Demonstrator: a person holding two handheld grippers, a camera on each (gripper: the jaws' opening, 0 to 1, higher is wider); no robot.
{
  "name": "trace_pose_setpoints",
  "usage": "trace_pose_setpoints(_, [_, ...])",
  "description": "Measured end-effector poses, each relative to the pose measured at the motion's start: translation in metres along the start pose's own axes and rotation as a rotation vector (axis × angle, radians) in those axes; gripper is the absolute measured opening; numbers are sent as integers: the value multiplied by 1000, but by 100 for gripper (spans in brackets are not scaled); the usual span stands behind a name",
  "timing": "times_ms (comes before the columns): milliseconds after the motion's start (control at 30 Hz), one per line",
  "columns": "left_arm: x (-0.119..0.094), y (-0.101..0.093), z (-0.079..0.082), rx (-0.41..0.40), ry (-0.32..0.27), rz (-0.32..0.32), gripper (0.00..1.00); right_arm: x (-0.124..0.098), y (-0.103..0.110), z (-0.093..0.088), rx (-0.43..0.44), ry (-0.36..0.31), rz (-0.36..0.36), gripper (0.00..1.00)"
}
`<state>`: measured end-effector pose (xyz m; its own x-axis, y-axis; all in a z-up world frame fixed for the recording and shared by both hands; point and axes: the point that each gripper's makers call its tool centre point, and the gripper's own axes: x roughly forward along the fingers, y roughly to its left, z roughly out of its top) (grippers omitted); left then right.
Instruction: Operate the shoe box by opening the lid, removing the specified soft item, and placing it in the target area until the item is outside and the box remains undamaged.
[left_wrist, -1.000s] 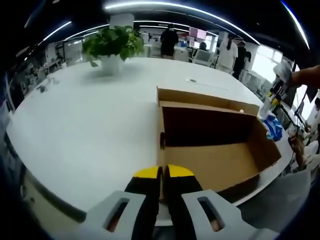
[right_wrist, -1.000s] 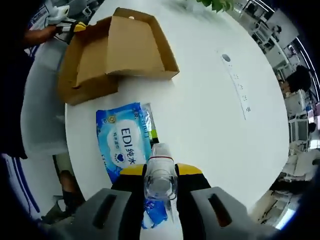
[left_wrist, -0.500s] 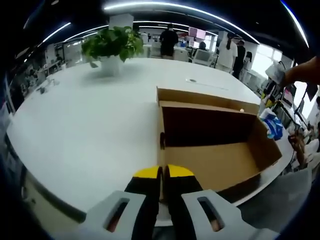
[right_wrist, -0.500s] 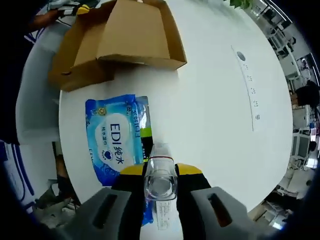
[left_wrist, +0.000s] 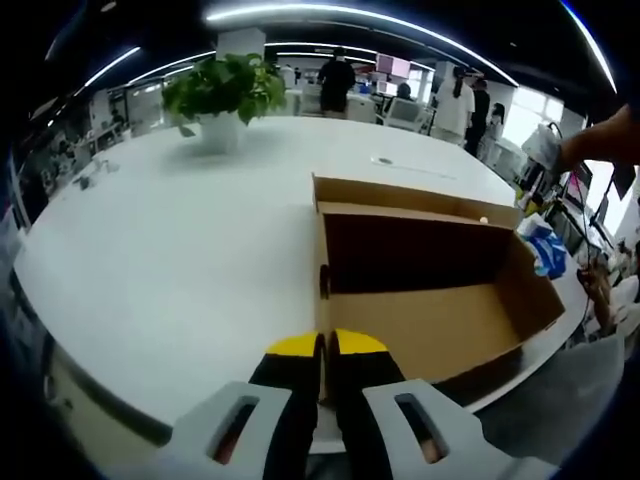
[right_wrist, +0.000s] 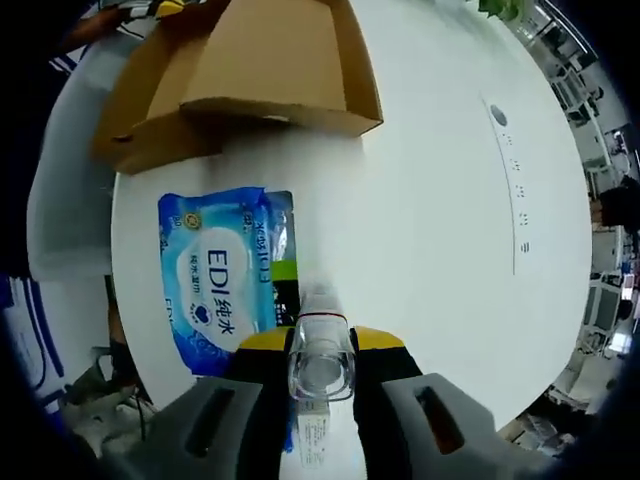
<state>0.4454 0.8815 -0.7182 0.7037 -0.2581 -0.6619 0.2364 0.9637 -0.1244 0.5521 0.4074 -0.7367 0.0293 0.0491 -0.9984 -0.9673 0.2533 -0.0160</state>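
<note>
- One shoe box (left_wrist: 420, 290), open, on white table (left_wrist: 180, 230).
- Left gripper (left_wrist: 326, 350): fingers together on box wall edge.
- Right gripper (right_wrist: 320, 345): clamped on clear bottle (right_wrist: 320, 355), above blue wipes pack (right_wrist: 215, 275).

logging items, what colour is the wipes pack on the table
Blue and white wipes pack, clearest in the right gripper view.

The left gripper view looks low and level across the bench (left_wrist: 180, 240), close to the open shoe box (left_wrist: 430, 310). The right gripper view looks steeply down from above onto the same bench (right_wrist: 420, 200) and shoe box (right_wrist: 270, 60).
</note>
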Motion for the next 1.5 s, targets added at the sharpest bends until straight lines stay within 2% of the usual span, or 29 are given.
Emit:
trace_pose_setpoints(433, [1,0,1,4,-3,1,1,4,-2,0,1,1,12,20])
trace_pose_setpoints(533, [1,0,1,7,-3,2,1,4,-3,1,2,-4,3,28])
trace_pose_setpoints(600, [1,0,1,8,-4,2,1,4,-2,1,3,-6,8,29])
trace_pose_setpoints(767, [1,0,1,10,-5,2,1,1,-1,8,11,-30,5,32])
trace_pose_setpoints(933, [2,0,1,16,-5,3,0,-12,-2,17,22,-72,-16,33])
trace_pose_setpoints(1067, [2,0,1,19,-5,4,0,-28,-6,33,59,-153,-56,34])
trace_pose_setpoints(1133, [2,0,1,21,-5,5,0,-38,-8,41,106,-191,-86,32])
trace_pose_setpoints(1233, [2,0,1,20,-5,5,0,-46,-5,53,108,-215,-114,28])
trace_pose_setpoints(1300, [2,0,1,21,-5,5,0,-50,7,71,123,-252,-114,26])
trace_pose_setpoints(1367, [2,0,0,21,-5,5,0,-54,17,90,194,-298,-104,22])
trace_pose_setpoints(1400, [2,0,0,21,-5,5,0,-57,23,104,217,-344,-98,21])
trace_pose_setpoints(1467, [2,0,0,21,-5,5,0,-58,28,115,259,-377,-90,19])
trace_pose_setpoints(1500, [2,0,0,19,-5,4,0,-58,31,124,329,-413,-75,17])
